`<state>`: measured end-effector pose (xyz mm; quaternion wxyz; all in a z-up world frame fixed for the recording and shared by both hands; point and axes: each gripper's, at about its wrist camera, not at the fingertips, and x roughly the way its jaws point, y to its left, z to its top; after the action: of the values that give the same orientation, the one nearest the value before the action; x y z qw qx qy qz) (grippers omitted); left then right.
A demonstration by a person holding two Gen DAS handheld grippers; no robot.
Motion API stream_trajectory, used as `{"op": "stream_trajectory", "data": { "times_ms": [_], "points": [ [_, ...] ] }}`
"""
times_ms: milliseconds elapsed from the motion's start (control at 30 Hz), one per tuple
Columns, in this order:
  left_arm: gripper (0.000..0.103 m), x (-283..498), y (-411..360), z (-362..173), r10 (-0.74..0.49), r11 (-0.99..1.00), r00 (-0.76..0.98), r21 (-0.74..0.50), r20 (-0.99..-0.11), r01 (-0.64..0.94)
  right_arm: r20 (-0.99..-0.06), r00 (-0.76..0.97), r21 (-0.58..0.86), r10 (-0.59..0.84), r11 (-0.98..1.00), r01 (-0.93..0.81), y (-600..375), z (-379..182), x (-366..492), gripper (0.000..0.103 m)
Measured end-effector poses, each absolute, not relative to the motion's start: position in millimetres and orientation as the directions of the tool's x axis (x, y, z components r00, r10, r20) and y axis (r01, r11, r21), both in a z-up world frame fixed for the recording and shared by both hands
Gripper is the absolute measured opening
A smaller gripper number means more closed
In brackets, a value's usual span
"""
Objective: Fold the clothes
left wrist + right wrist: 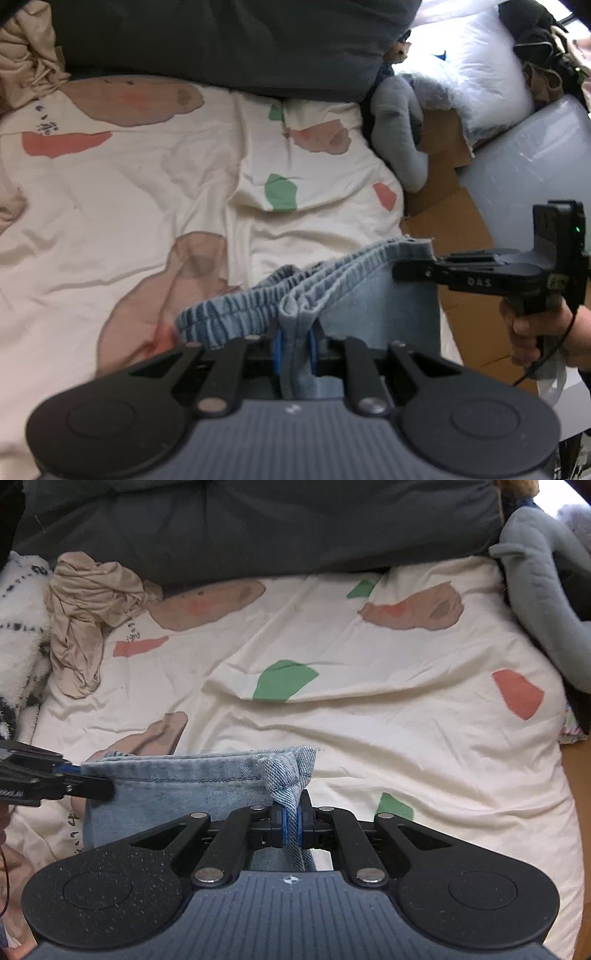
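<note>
Both tongs grip the same garment: light-blue denim jeans (354, 295), held above the near edge of the bed (147, 177). The left tongs (294, 349) pinch a bunched fold of the elastic waistband between their blue pads, closed firmly on it. The right tongs (291, 825) clamp a folded corner of the denim, jaws nearly together on the cloth. The jeans' top edge runs level from one grip to the other, roughly along the near bed edge, and the rest of the fabric hangs down below both grippers. In the left wrist view the right tongs reach in from the right, held by a hand (535, 332). The cream sheet with pink, green and red patches lies wrinkled beyond. A beige crumpled garment (88, 620) sits far left, near a dark grey duvet (258, 524).
</note>
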<state>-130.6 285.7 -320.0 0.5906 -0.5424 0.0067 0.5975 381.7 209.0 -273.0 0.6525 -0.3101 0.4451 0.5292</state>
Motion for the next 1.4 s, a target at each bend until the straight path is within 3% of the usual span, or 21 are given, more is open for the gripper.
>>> {"op": "stream_trajectory", "data": {
  "times_ms": [433, 533, 600, 667, 767, 1067, 1200, 1400],
  "points": [
    [0.015, -139, 284, -322, 0.674, -0.350, 0.265, -0.614, -0.690, -0.708, -0.915, 0.037, 0.088, 0.402, 0.290, -0.953, 226, -296, 379, 0.009],
    [0.015, -140, 282, -322, 0.666, -0.343, 0.265, -0.602, -0.697, -0.721, -0.905, 0.048, 0.087, 0.423, 0.293, -0.952, 223, -290, 376, 0.014],
    [0.017, -143, 282, -324, 0.660, -0.339, 0.276, -0.605, -0.699, -0.721, -0.898, 0.081, 0.058, 0.432, 0.299, -0.952, 219, -285, 373, 0.034],
    [0.021, -145, 281, -317, 0.661, -0.335, 0.264, -0.591, -0.702, -0.733, -0.881, 0.108, 0.041, 0.461, 0.301, -0.953, 212, -276, 369, 0.036],
    [0.023, -147, 274, -299, 0.677, -0.339, 0.183, -0.523, -0.713, -0.782, -0.851, 0.139, 0.024, 0.506, 0.302, -0.953, 202, -263, 361, 0.036],
    [0.018, -133, 281, -270, 0.685, -0.265, 0.234, -0.535, -0.690, -0.802, -0.814, 0.092, 0.084, 0.573, 0.273, -0.958, 197, -270, 322, 0.035],
    [0.012, -118, 293, -275, 0.680, -0.222, 0.267, -0.539, -0.683, -0.813, -0.809, 0.085, 0.110, 0.581, 0.292, -0.950, 201, -284, 311, 0.034],
    [0.005, -112, 306, -303, 0.627, -0.247, 0.235, -0.475, -0.743, -0.844, -0.804, 0.091, 0.132, 0.587, 0.326, -0.936, 211, -304, 309, 0.029]
  ]
}}
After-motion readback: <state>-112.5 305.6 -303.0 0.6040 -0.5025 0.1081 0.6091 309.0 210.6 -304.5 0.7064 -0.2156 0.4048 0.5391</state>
